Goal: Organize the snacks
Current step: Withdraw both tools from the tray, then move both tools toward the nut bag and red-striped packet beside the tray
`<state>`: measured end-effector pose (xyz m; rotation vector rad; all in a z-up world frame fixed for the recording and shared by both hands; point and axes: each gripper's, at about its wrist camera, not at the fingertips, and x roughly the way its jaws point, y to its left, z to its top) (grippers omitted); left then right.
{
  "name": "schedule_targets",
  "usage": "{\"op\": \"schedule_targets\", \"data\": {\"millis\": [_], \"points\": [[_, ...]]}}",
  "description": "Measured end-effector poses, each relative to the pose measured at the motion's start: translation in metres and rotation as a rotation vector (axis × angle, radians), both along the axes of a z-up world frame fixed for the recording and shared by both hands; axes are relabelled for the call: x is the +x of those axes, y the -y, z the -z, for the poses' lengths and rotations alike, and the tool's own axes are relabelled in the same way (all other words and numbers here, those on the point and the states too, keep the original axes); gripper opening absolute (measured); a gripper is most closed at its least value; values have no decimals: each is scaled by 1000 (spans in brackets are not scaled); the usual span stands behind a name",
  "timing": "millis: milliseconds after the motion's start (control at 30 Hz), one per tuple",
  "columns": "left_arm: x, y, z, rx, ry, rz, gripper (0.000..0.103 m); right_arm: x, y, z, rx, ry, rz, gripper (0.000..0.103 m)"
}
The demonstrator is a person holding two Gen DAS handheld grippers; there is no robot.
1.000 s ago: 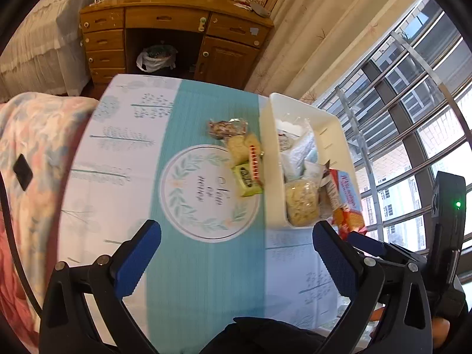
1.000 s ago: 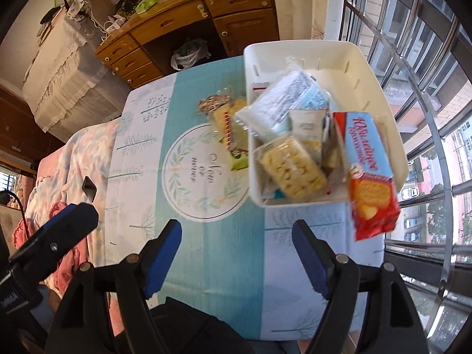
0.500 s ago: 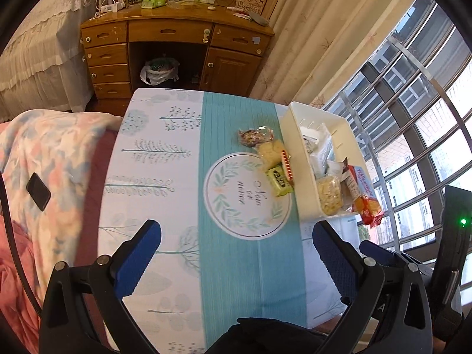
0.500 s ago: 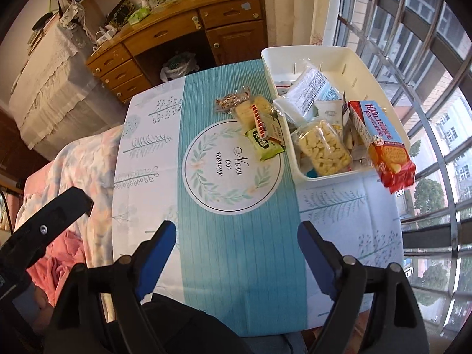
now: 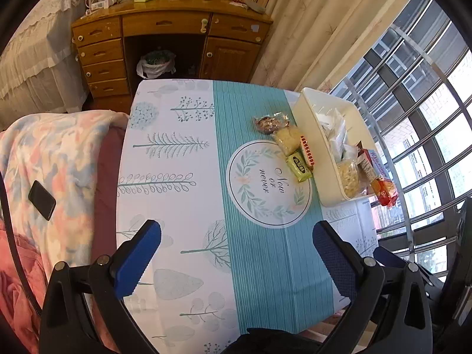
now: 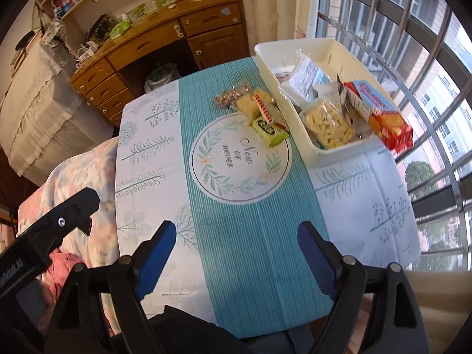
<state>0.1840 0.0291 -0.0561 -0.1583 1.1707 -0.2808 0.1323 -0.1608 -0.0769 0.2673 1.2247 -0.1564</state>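
Observation:
A white basket (image 5: 309, 124) (image 6: 295, 88) stands at the table's far right, filled with snack packs; a red biscuit pack (image 6: 380, 112) hangs over its near corner. Left of the basket lie a green pack (image 5: 298, 162) (image 6: 269, 129), a yellow cracker pack (image 5: 286, 141), a red-striped bar (image 6: 264, 109) and a brown nut pack (image 5: 269, 123) (image 6: 229, 94). My left gripper (image 5: 236, 253) is open and empty over the near table. My right gripper (image 6: 236, 244) is open too, with nothing between its fingers. Both are well back from the snacks.
The table (image 5: 177, 177) has a teal and white printed cloth. A bed with a floral blanket (image 5: 50, 159) and a black phone (image 5: 42, 200) is on the left. A wooden desk (image 5: 165, 38) stands behind, window bars (image 6: 413, 59) on the right.
Both grippers have drawn back from the basket toward the near table edge, so the snacks look smaller and farther. The right jaws stand slightly wider than a second ago.

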Motion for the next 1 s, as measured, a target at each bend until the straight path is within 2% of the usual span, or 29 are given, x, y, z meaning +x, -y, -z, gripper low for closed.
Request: {"op": "schedule_targets", "data": {"millis": [267,567,800,1000], "points": [[22,10,18,39,-46,13,102,10,12,15,25,-9,58,85],[67,34,45,135,-88,52,102,37,37,43,56,-23,127,85],[112,58,70,199,-113,122,102,56,56,65,71,-37,201,85],[150,79,78,227,-91,190,102,72,60,81,100,-41,239,85]]}}
